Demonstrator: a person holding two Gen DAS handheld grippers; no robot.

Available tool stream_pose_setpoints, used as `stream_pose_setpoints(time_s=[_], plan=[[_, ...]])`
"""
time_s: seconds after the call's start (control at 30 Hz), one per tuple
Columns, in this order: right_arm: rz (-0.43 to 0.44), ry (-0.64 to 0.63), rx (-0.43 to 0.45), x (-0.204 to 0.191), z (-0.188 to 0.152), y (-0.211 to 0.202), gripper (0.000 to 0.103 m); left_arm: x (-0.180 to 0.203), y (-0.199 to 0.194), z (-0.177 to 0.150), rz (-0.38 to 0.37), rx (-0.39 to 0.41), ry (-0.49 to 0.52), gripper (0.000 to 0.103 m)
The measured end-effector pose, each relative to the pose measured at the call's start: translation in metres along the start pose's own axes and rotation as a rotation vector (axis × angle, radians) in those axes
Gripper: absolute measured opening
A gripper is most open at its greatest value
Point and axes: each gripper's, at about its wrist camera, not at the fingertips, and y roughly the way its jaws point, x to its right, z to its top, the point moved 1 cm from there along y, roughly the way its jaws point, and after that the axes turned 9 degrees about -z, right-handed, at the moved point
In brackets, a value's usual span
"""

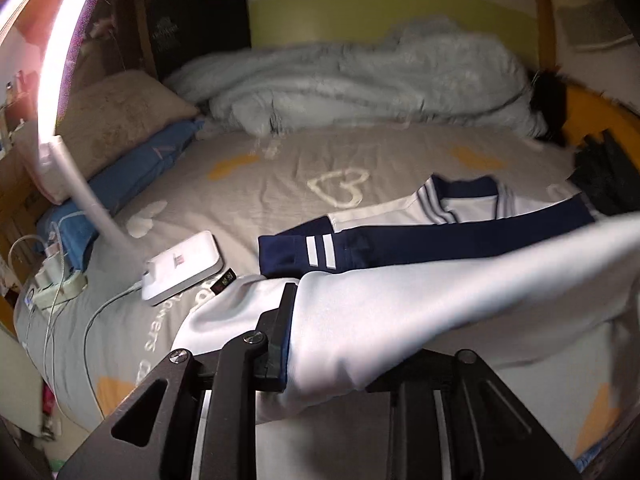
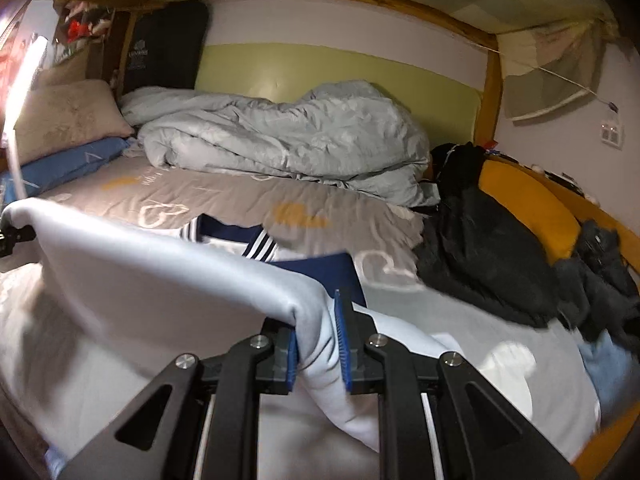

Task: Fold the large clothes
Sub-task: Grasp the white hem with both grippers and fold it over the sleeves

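Observation:
A white and navy sweatshirt (image 1: pixel 400 236) lies on the grey bed sheet (image 1: pixel 280 184), collar toward the back. Its white lower part (image 1: pixel 420 312) is lifted off the bed and stretched between both grippers. My left gripper (image 1: pixel 320 344) is shut on the left end of this white edge; its right finger is hidden under the cloth. My right gripper (image 2: pixel 318 344) is shut on the right end of the white fabric (image 2: pixel 160 280), which runs from it to the left. The navy collar with white stripes (image 2: pixel 256 246) shows behind the raised edge.
A white lamp base (image 1: pixel 184 268) with a cable sits on the sheet left of the sweatshirt, its bright arm (image 1: pixel 60 80) rising at left. A rumpled grey duvet (image 2: pixel 288 140) lies at the back, pillows (image 2: pixel 60 120) at left, dark clothes (image 2: pixel 488 248) at right.

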Motion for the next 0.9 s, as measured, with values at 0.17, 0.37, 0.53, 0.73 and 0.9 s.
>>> stream_pose_setpoints(time_s=[0.17,0.37,0.53,0.73,0.9], plan=[[-0.016,-0.018,-0.090,-0.018,0.014,0.065,0.015,0.009,0.057,0.024,0.058,-0.045,0.079,0.025],[0.001,-0.033,-0.171,-0.027,0.024,0.127,0.016,0.017,0.136,0.055,0.112,-0.178,0.106,0.027],[0.006,-0.129,-0.176,-0.041,0.029,0.165,0.016,0.023,0.182,0.058,0.155,-0.234,0.137,0.028],[0.002,-0.127,-0.163,-0.037,0.028,0.171,0.035,0.033,0.168,0.054,0.067,-0.171,0.221,0.059],[-0.004,-0.050,-0.067,-0.015,0.037,0.133,0.079,0.039,0.103,0.053,-0.092,0.003,0.236,0.097]])
